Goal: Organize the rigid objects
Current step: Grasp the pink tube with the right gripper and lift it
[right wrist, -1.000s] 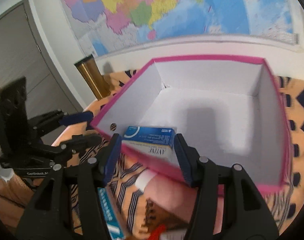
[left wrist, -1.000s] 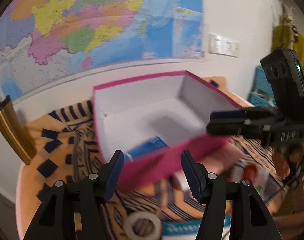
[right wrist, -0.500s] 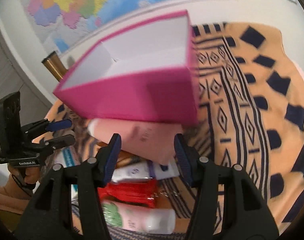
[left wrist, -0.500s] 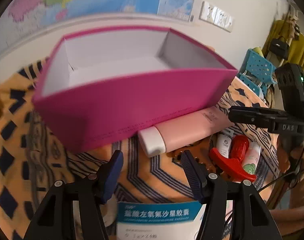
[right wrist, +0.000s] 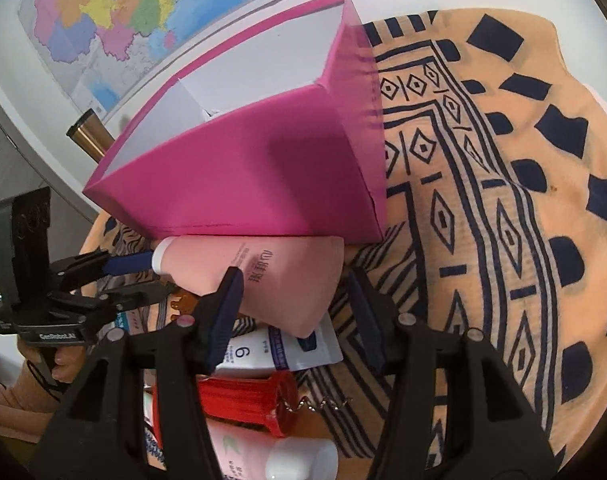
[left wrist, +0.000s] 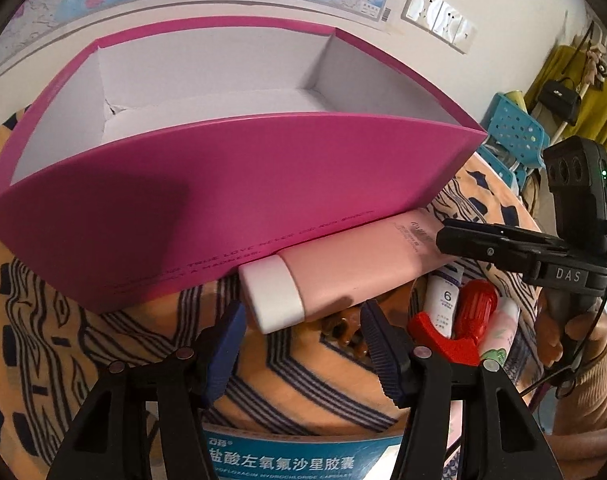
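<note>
A magenta box [left wrist: 231, 184] with a white inside stands on the patterned cloth; it also shows in the right wrist view [right wrist: 247, 176]. A pink tube [left wrist: 343, 264] with a white cap [left wrist: 271, 296] lies against its front wall. My left gripper [left wrist: 303, 336] is open, with its fingertips on either side of the cap end. My right gripper [right wrist: 293, 308] is open over the tube's flat end [right wrist: 279, 280]. A white tube marked 6 [right wrist: 279, 350], a red tool [right wrist: 243, 400] and a pink-green bottle [right wrist: 275, 456] lie beside it.
A blue medicine box [left wrist: 287, 460] lies under my left gripper. A gold cylinder [right wrist: 89, 136] stands at the table's far edge by the wall map. A blue perforated stool [left wrist: 511, 132] stands beyond the table. The orange cloth [right wrist: 503, 200] spreads to the right of the box.
Both grippers have dropped from over the box's opening to the pink tube in front of it. The small blue box that the right gripper held a second ago is out of sight.
</note>
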